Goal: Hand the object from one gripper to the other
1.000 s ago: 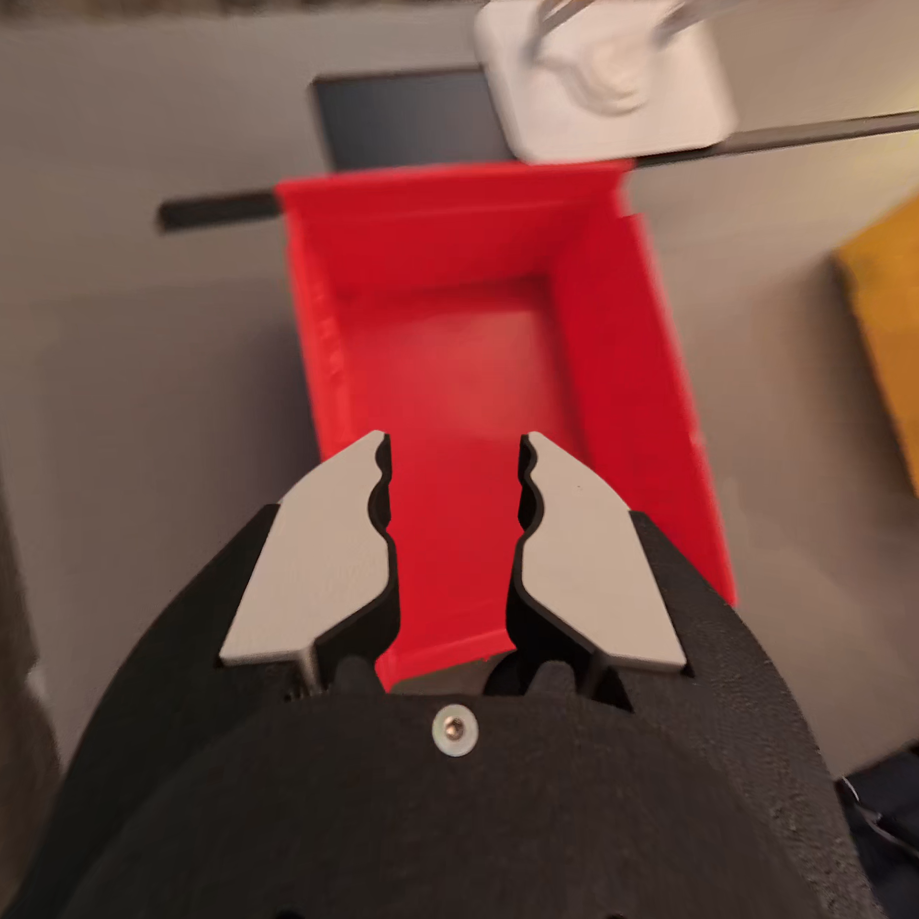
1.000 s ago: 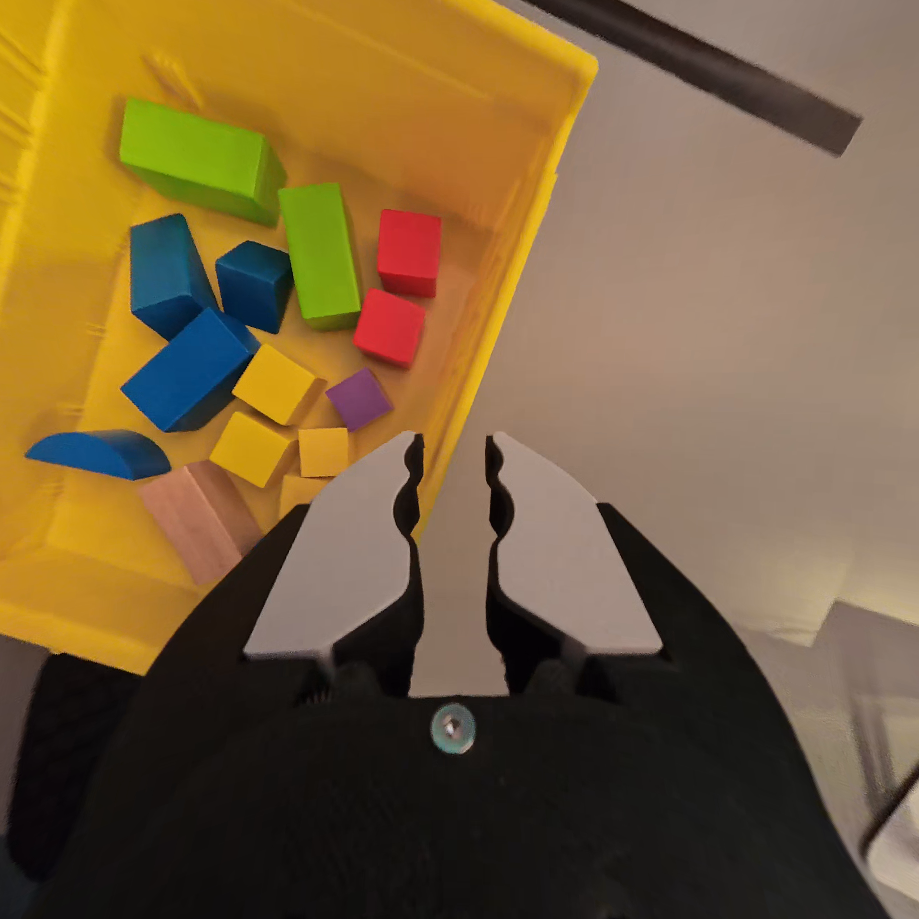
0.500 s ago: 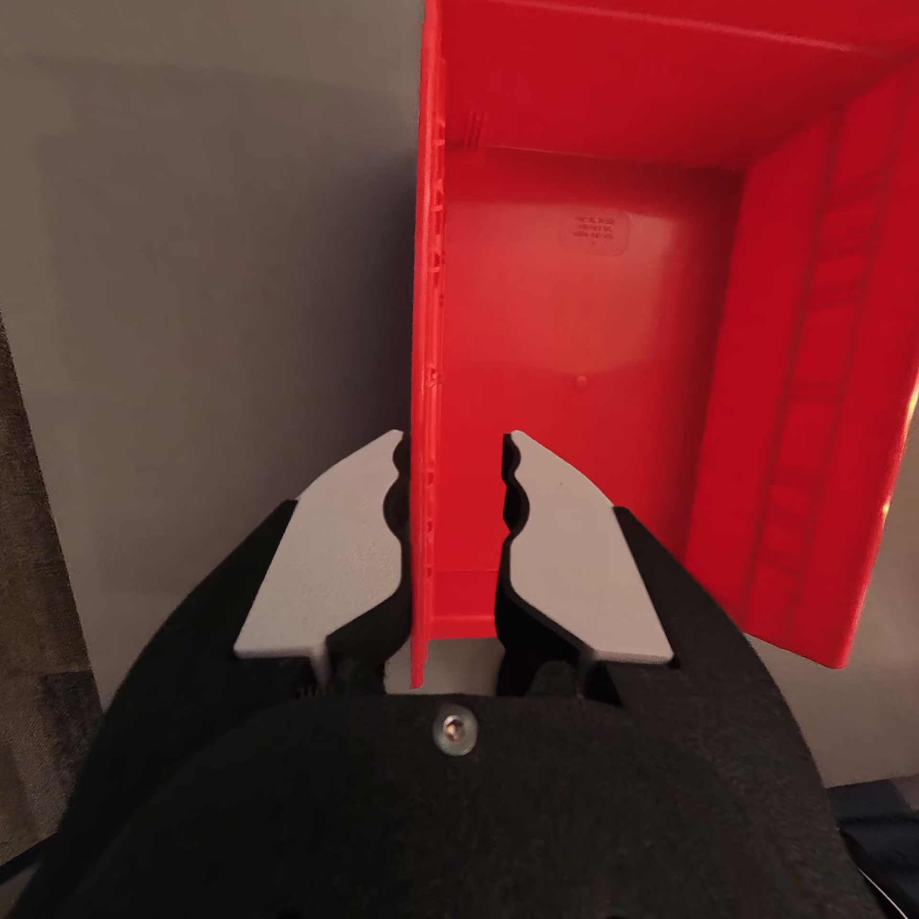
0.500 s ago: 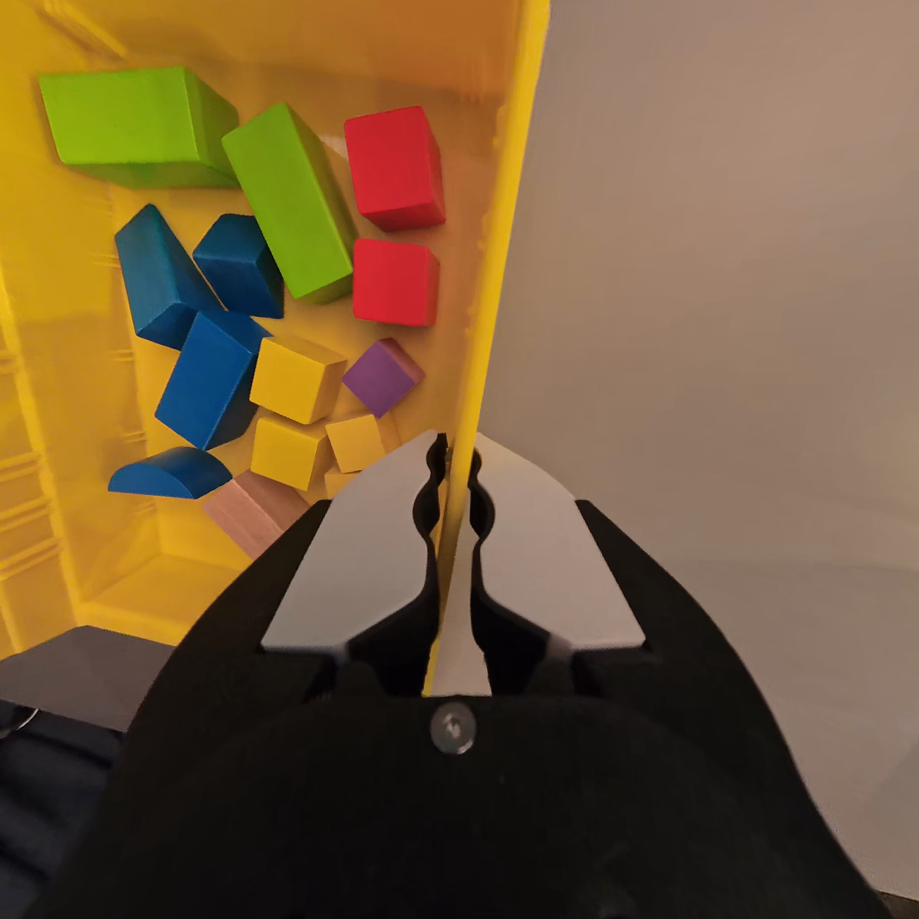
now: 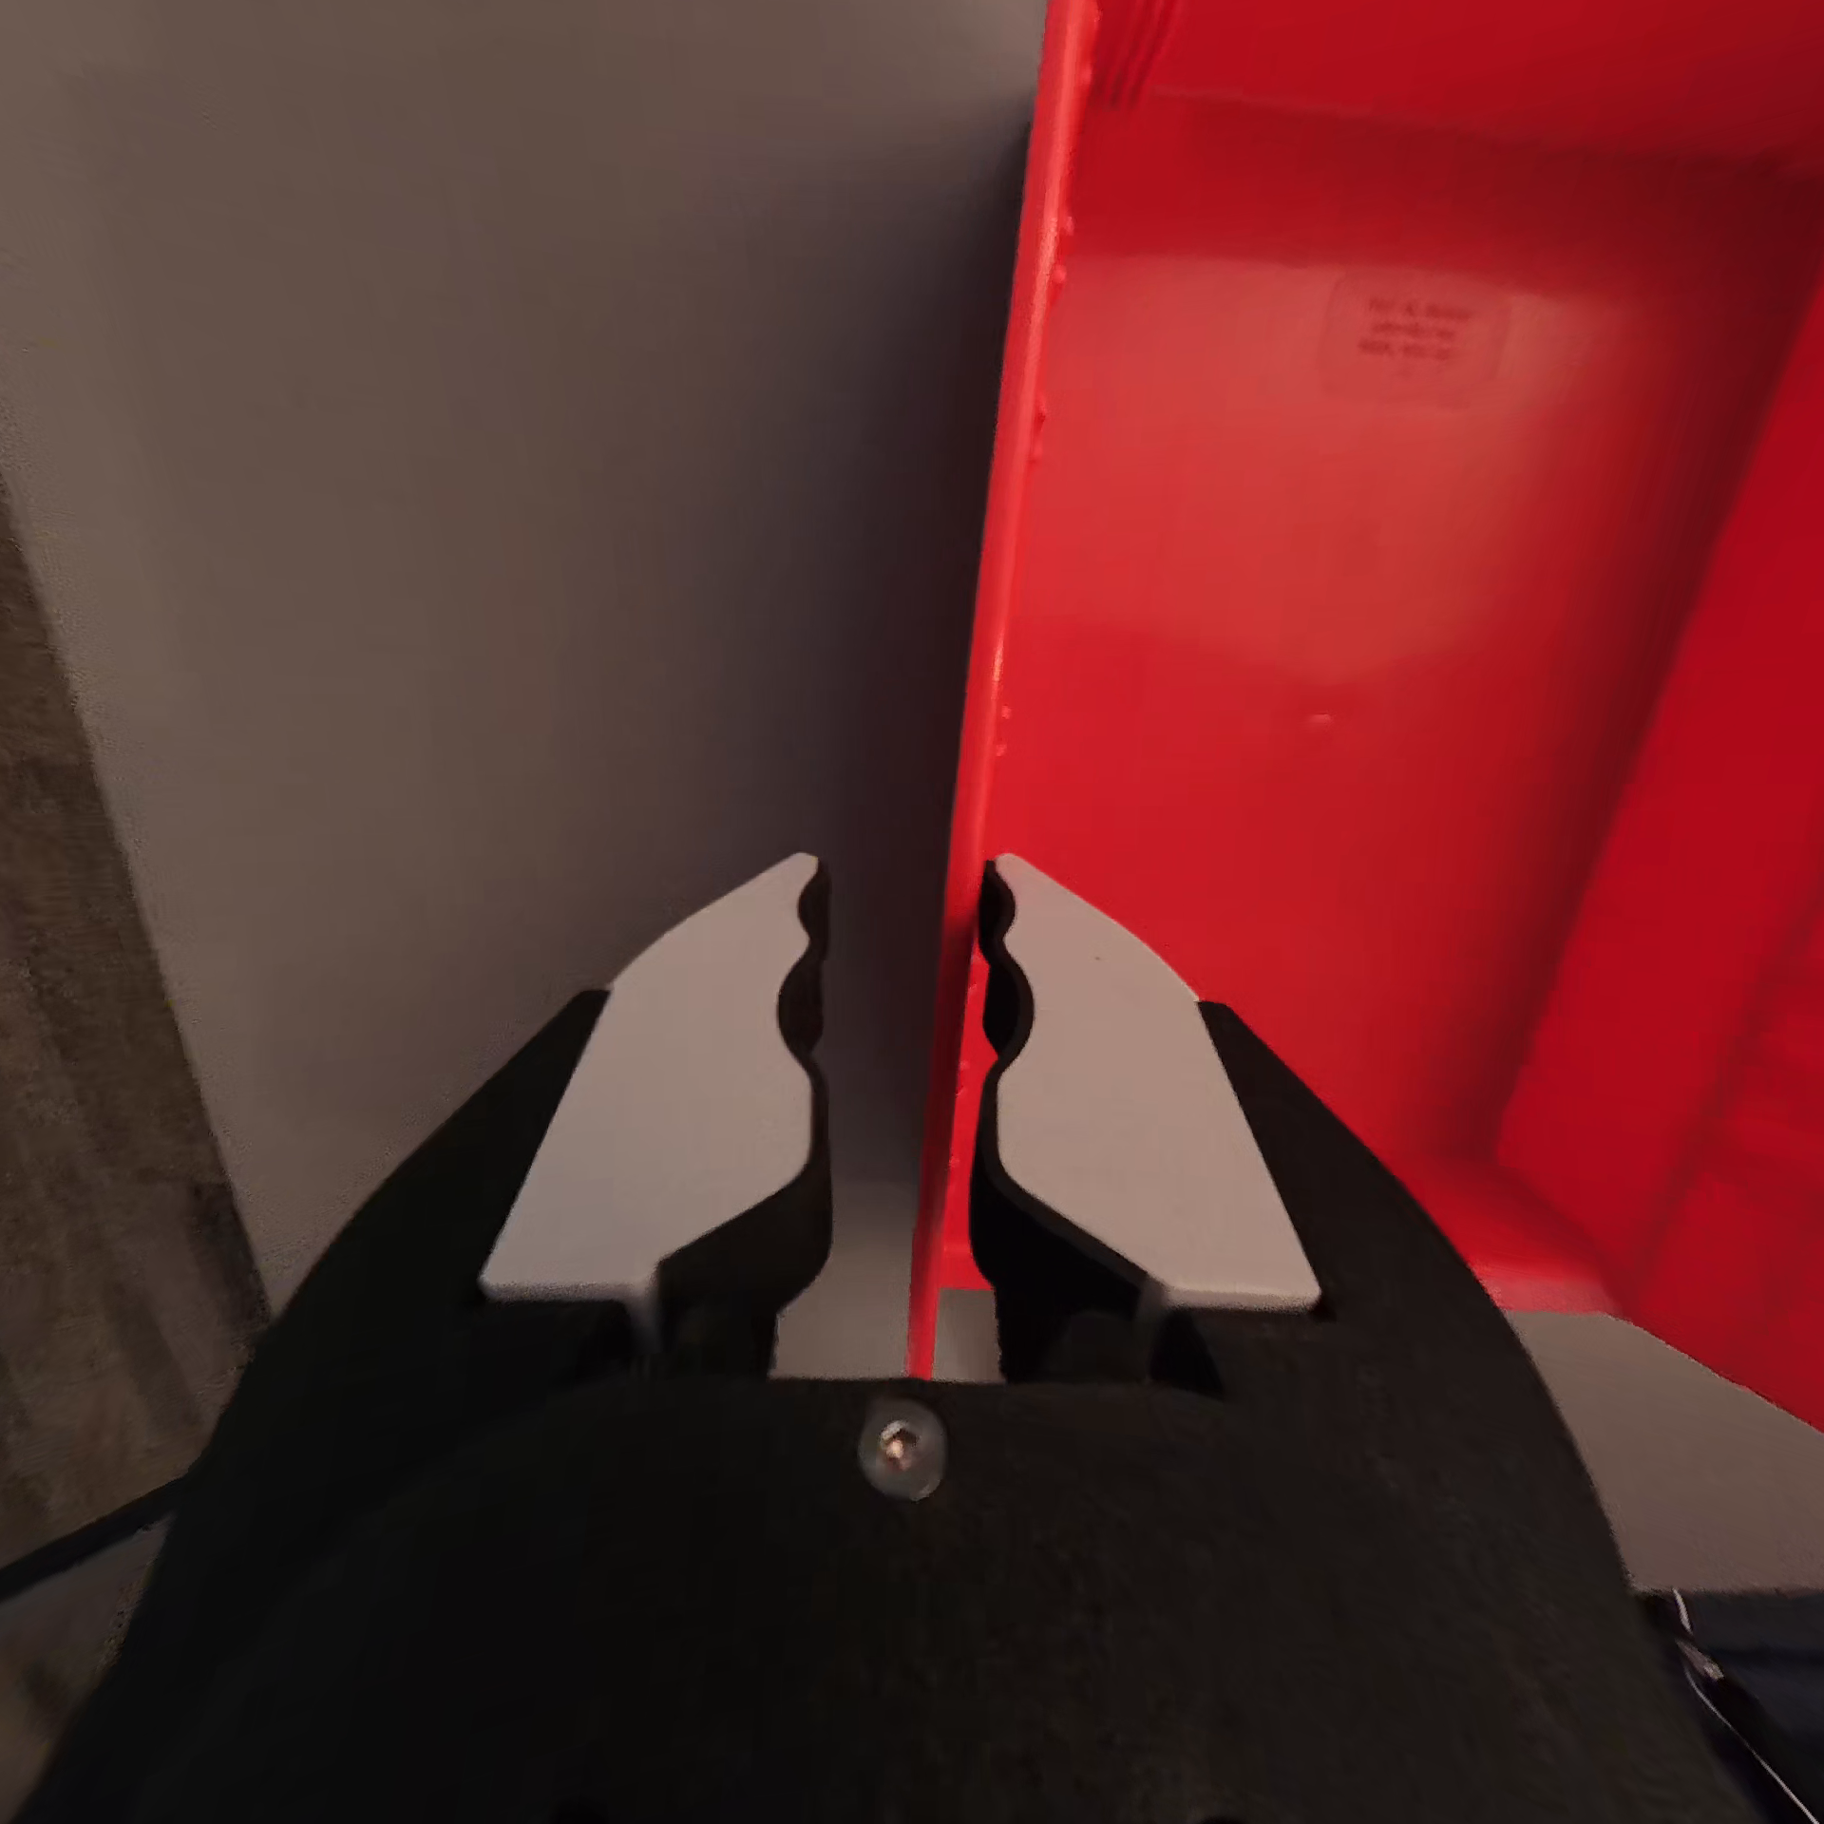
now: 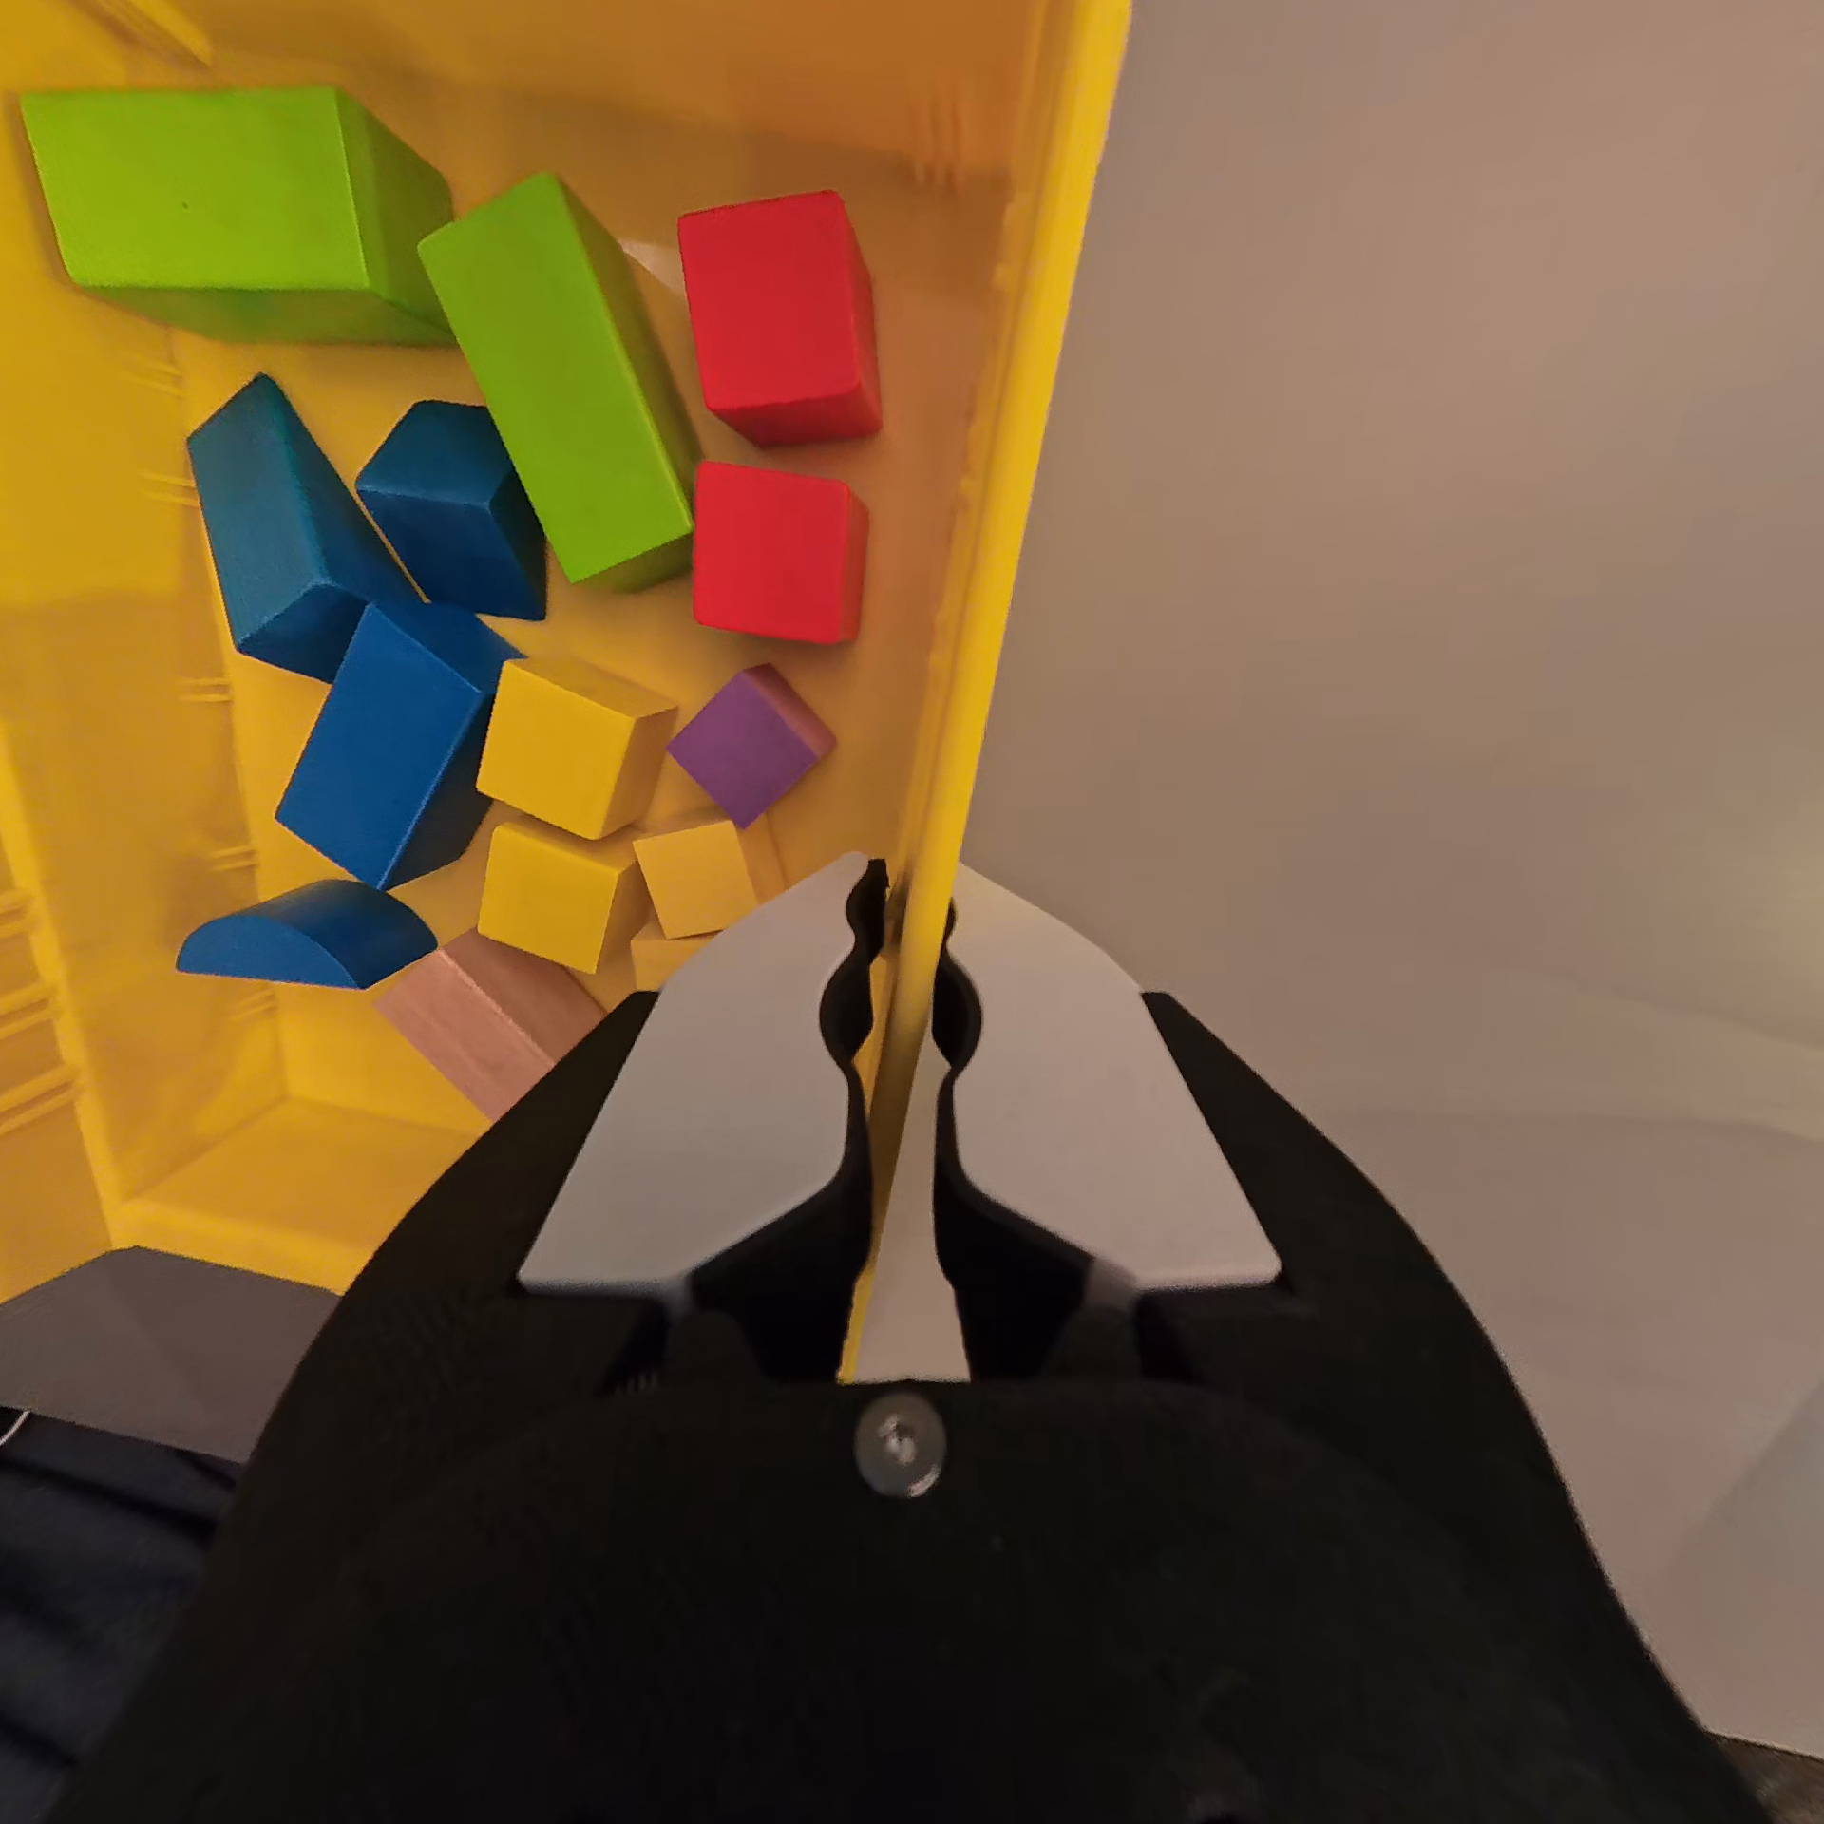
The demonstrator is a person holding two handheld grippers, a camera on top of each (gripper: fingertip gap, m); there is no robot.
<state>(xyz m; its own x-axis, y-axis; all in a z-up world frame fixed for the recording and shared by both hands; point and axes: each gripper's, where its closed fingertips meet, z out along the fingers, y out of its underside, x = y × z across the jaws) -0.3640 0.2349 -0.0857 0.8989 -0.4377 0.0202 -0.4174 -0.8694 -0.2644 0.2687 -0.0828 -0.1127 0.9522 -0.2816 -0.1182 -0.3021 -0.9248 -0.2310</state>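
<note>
Though the red bin [image 5: 1382,691] lies empty, its wall between the left gripper's [image 5: 903,878] parted jaws, the yellow bin [image 6: 1007,494], pinched by the right gripper [image 6: 913,888], holds the blocks [image 6: 780,553]: light, stiff, smooth; grip flat faces.

This looks like an indoor test or demonstration setup more than a lived-in room, though the exact kind of place cannot be told. A plain pale grey bench [image 5: 474,553] carries a red plastic storage bin [image 5: 1382,691] and a yellow bin [image 6: 1026,494] of coloured wooden blocks [image 6: 553,375]. Left of the red bin, beyond the bench edge, lies grey-brown carpet [image 5: 79,987]. Lighting is warm and dim.
</note>
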